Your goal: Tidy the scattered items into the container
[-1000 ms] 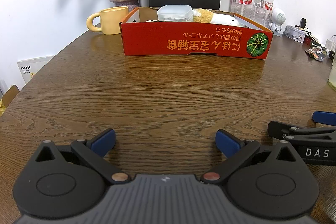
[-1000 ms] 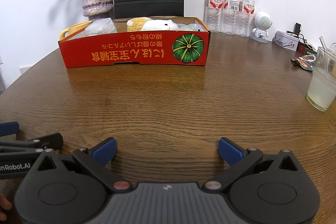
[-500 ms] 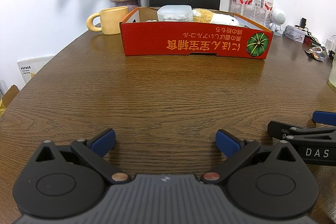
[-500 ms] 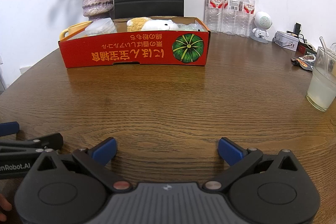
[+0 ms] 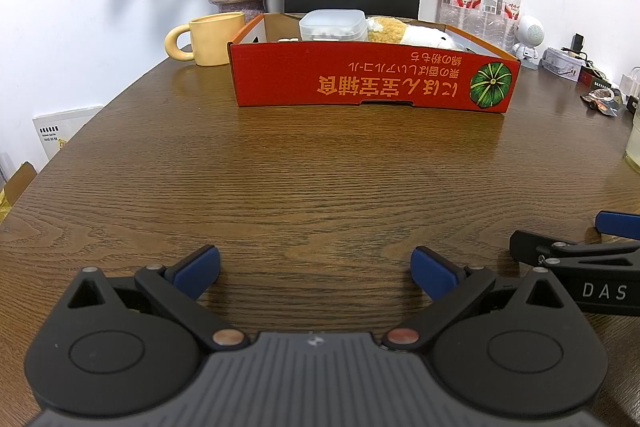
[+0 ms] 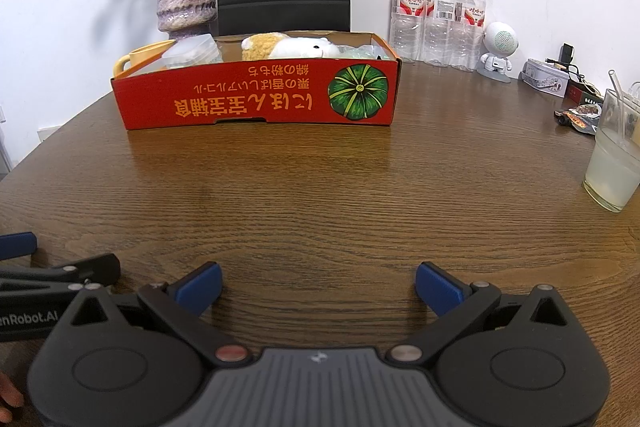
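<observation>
The left gripper [image 5: 315,269] and right gripper [image 6: 318,287] sat low over the desk [image 5: 320,187], fingers wide and empty; the red box [image 5: 372,79] stood well ahead, already holding a plastic tub [image 5: 333,25] and a plush toy [image 6: 296,47]. No loose item lay between; the tidying looked finished, so resting both clear seemed best.

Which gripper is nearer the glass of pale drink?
Right. The right gripper rests on the table with the glass ahead to its right; the left gripper sits further left, the glass barely at its view's right edge.
</observation>
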A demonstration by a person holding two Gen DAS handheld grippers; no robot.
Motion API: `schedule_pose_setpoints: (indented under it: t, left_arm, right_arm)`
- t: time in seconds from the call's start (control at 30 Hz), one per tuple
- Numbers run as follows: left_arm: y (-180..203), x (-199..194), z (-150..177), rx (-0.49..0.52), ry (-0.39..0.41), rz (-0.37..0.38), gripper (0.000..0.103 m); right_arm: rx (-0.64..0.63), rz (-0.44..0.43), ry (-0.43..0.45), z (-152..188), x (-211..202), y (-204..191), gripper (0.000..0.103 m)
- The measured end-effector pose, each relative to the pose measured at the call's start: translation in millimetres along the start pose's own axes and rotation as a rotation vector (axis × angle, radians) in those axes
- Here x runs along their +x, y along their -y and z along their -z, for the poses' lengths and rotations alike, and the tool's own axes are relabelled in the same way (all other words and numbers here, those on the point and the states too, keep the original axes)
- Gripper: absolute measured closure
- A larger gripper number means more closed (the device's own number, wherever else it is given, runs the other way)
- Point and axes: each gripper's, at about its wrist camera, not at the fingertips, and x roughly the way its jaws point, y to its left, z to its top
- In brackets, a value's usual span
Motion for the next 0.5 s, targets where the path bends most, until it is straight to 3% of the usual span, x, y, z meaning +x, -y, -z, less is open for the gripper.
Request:
schedule_pose_setpoints:
  t: [0.5]
  left_arm:
    - [1.0,0.6,-0.3,0.0,0.0,-0.005,0.0]
  right_arm:
    - [0.003,0.002,0.0,0.0,-0.1,0.4,0.0]
